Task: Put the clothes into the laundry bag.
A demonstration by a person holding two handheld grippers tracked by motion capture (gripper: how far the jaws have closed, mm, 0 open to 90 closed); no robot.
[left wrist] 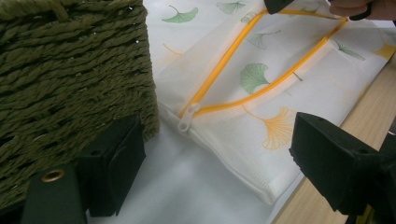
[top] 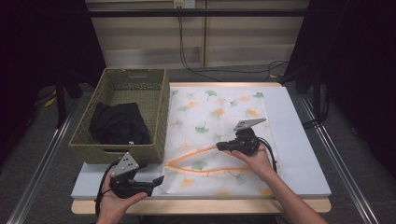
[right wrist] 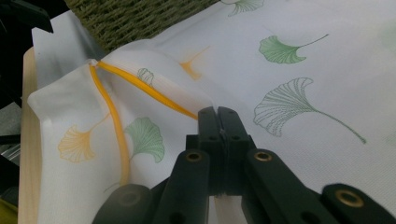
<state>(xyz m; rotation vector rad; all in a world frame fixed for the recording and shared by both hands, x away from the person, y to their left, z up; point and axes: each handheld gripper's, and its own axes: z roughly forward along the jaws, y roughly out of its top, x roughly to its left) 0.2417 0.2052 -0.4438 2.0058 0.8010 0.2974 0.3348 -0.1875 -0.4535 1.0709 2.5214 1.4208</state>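
Note:
A white mesh laundry bag (top: 215, 116) printed with green and orange ginkgo leaves lies flat on the table. Its orange zipper (top: 196, 151) gapes open in a long V, and the zipper pull (left wrist: 187, 122) rests at the end nearest the basket. My right gripper (top: 220, 146) is shut on the bag's upper zipper edge; in the right gripper view (right wrist: 218, 116) its jaws pinch the fabric just beside the orange zipper (right wrist: 140, 88). My left gripper (top: 159, 179) hovers open at the table's front left, its jaws (left wrist: 219, 163) wide apart and pointing at the pull.
A green woven basket (top: 119, 79) stands at the left, touching the bag's edge, with a black garment (top: 119, 123) inside. A pale blue-grey mat (top: 299, 154) covers the wooden table (top: 201, 205). Cables hang at the back wall.

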